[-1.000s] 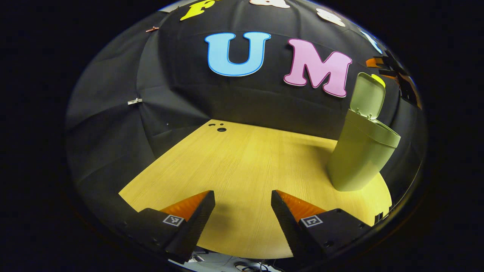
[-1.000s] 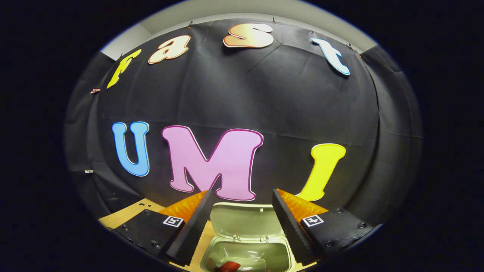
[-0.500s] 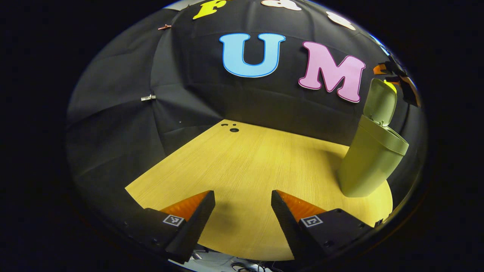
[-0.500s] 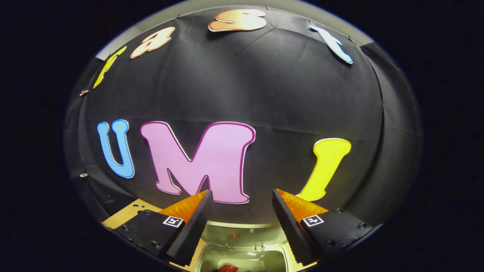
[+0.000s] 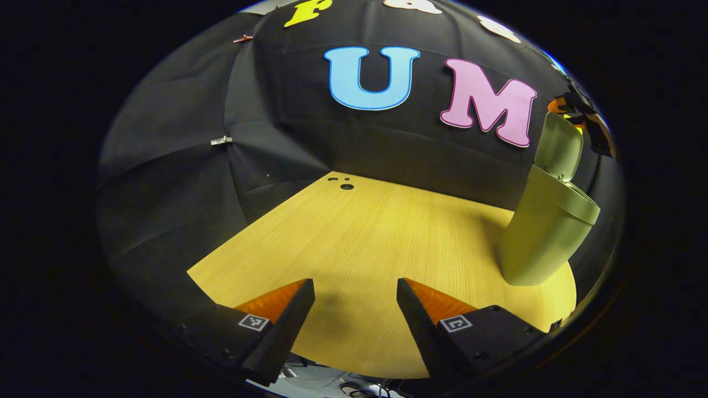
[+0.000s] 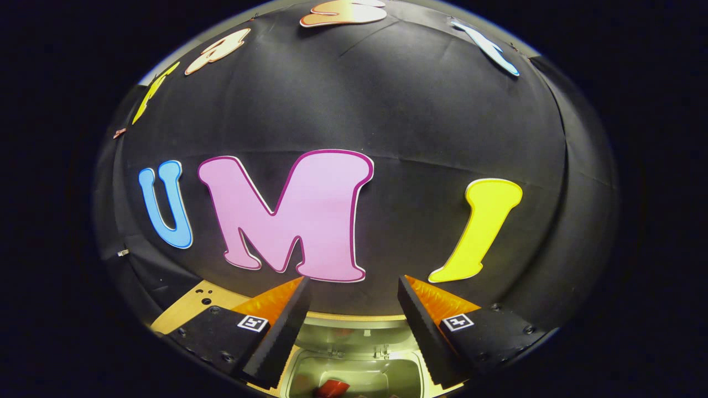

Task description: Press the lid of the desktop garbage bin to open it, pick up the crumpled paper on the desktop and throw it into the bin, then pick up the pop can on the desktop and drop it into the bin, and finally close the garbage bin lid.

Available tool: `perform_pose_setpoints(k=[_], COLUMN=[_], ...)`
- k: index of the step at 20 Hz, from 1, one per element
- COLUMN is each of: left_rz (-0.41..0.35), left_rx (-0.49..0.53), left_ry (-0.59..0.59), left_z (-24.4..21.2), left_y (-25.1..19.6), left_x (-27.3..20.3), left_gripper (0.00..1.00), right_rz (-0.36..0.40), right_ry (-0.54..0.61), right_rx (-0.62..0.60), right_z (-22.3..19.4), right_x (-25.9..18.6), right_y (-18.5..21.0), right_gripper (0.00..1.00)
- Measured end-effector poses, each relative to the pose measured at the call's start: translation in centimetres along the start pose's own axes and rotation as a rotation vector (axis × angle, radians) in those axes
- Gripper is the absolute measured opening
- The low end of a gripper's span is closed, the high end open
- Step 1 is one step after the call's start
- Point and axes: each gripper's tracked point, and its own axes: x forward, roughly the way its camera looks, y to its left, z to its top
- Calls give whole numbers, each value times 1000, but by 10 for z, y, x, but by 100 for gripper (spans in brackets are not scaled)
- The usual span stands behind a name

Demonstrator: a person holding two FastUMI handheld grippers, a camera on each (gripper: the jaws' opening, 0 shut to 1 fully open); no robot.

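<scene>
The olive-green garbage bin (image 5: 545, 232) stands on the right of the wooden desktop (image 5: 376, 249) with its lid (image 5: 558, 145) tipped up. My left gripper (image 5: 355, 287) is open and empty, low over the desk's near edge, well left of the bin. The right gripper (image 5: 581, 119) shows small above and behind the lid. In the right gripper view, my right gripper (image 6: 354, 284) is open and empty right above the bin's open mouth (image 6: 359, 376), with the raised lid (image 6: 354, 337) seen edge-on between its fingers. A red thing, likely the pop can (image 6: 331, 388), lies inside the bin.
Black cloth walls close the desk at the back and left. A few small holes (image 5: 344, 184) sit in the desk's far corner. Cables (image 5: 359, 389) lie below the desk's front edge. The desk's far left corner (image 6: 193, 301) peeks out beside the right gripper's left finger.
The right gripper has moved forward and lower over the bin, so the lid now appears as a thinner strip between its fingers. The left gripper has turned slightly left; the bin slid toward the right edge.
</scene>
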Motion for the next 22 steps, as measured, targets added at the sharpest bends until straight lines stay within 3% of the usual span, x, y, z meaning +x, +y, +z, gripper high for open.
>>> perform_pose_setpoints(k=[8,22], left_rz=[-62,-170], left_rx=[39,140], left_ry=[1,-2], left_z=[-4,-10], left_y=[-19,-65], left_x=[-4,-6], left_gripper=[96,96], right_rz=[16,25], right_ry=[27,156], right_rx=[-32,19], right_z=[-28,-128], right_x=[-47,-104], right_y=[2,-8], right_gripper=[98,98])
